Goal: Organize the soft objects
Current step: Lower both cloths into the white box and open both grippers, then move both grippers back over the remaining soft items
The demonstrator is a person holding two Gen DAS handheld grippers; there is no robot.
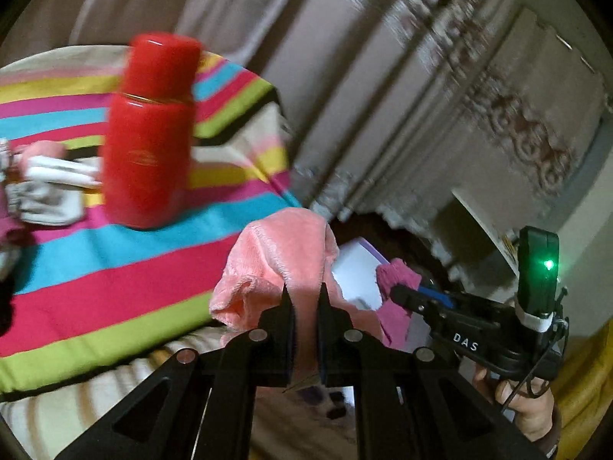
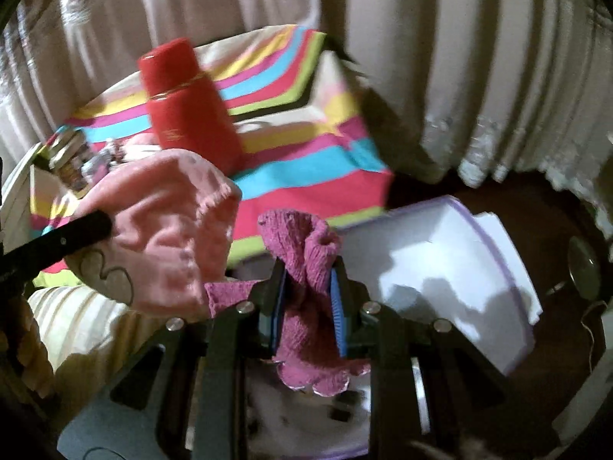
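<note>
Fleecy pale-pink plush cloth (image 1: pixel 276 268) hangs bunched at lower centre of the left view, pinched in the closed left gripper (image 1: pixel 304 295). In the right view's lower centre, the right gripper (image 2: pixel 308 283) clamps a magenta knitted cloth (image 2: pixel 306 306). Both look light, limp and best held by a gathered fold. Beyond lies a white plastic bin (image 2: pixel 440 268); farther, a red flask (image 1: pixel 149 134) stands on striped fabric (image 1: pixel 95 276).
</note>
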